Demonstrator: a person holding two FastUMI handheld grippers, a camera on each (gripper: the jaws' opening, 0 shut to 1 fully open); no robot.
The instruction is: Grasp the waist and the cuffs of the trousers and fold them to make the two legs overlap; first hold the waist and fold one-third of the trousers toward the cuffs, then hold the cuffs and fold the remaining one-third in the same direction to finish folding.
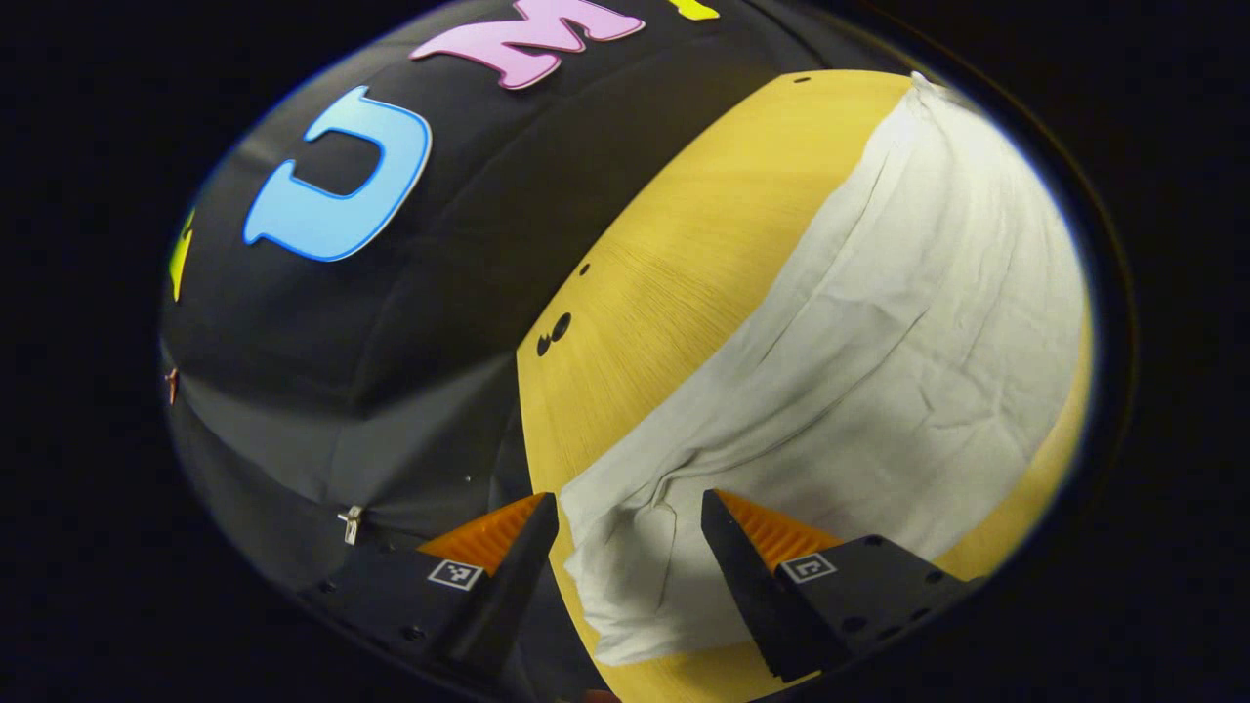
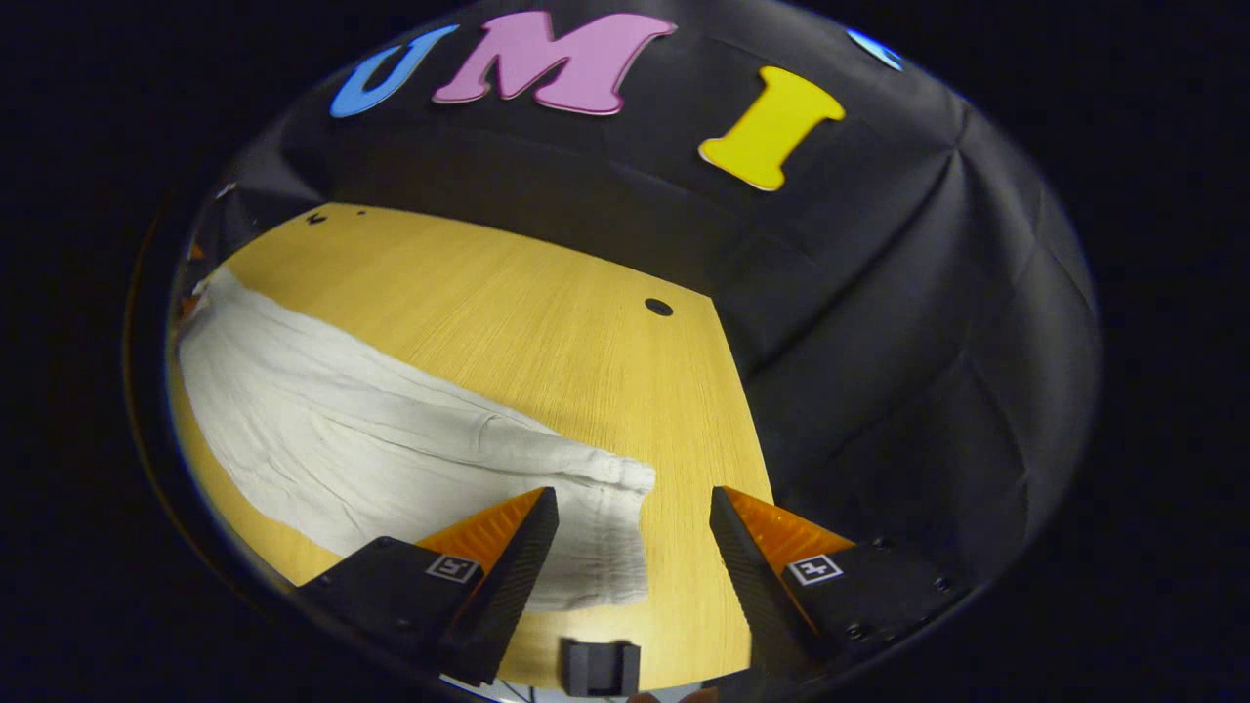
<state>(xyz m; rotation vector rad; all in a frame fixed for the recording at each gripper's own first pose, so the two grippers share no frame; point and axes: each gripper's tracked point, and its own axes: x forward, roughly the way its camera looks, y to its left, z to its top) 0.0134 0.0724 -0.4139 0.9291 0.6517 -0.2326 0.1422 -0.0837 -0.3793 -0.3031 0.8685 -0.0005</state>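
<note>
White trousers [image 1: 879, 322] lie flat and stretched out on a yellow wooden table [image 1: 684, 244]. In the left gripper view, my left gripper [image 1: 630, 498] is open, its fingers standing either side of one narrow end of the cloth near the table's edge. In the right gripper view the trousers [image 2: 371, 430] run off to the left. Their gathered end band [image 2: 615, 527] lies partly between the fingers of my open right gripper [image 2: 633, 491]. Neither gripper holds cloth. I cannot tell whether the fingers touch the fabric.
Black booth cloth drops away past the table's edges on both sides. Small dark holes [image 1: 554, 332] mark the tabletop [image 2: 547, 322], one of them [image 2: 658, 307] near the far corner. A small black block [image 2: 600, 667] sits at the table's near edge.
</note>
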